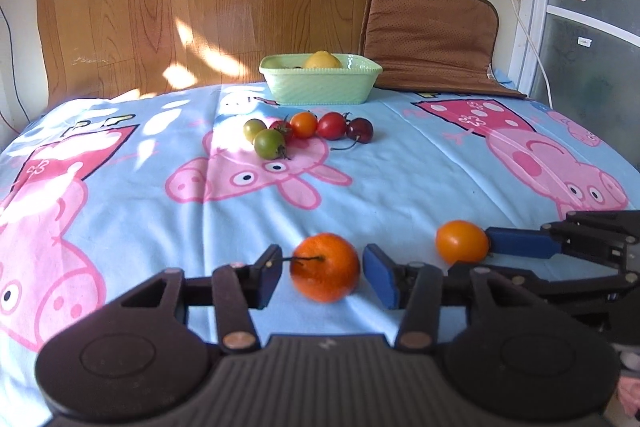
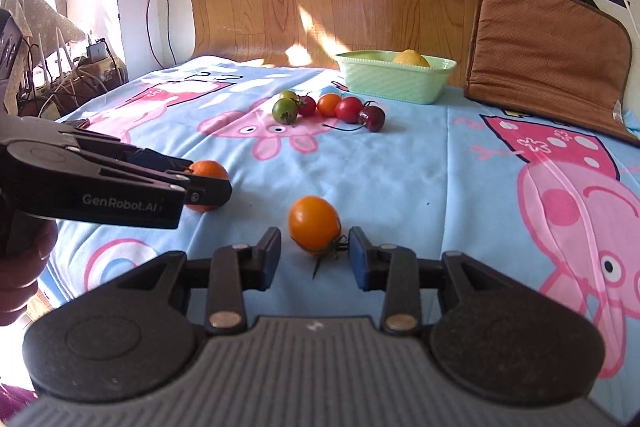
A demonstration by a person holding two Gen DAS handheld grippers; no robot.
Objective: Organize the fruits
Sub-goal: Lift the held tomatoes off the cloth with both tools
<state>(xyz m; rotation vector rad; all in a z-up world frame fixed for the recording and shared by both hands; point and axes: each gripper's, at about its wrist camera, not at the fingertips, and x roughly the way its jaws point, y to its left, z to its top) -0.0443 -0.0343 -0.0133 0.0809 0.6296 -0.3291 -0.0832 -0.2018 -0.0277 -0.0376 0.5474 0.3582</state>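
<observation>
Left hand-held gripper (image 1: 322, 273): spread wide around the small orange fruit (image 1: 325, 267), with a gap showing on both sides and nothing grasped.
Right hand-held gripper (image 2: 314, 251): also spread, straddling the yellow-orange tomato (image 2: 315, 225); its right finger sat close to the calyx, but no squeeze was evident.
Where the fruit lay: both pieces rested on the cartoon-print cloth (image 1: 400, 163) near the front edge, near each other; 6 more small fruits (image 1: 308, 131) sat clustered farther back, just before the basket.
Risk, rolling: a lopsided closing would likely nudge either round fruit off centre and send it rolling across the soft cloth.
Risk, crowding: the 2 hand-held grippers worked side by side, so one could bump the other's fruit.
Risk, bruising: the tomato looked soft, and a hard clamp might split it.
Container: a pale green basket (image 1: 320, 85) stood at the back.
Contents: 1 yellow fruit (image 1: 322, 60) showed above its rim; something dark beside it could not be identified.
</observation>
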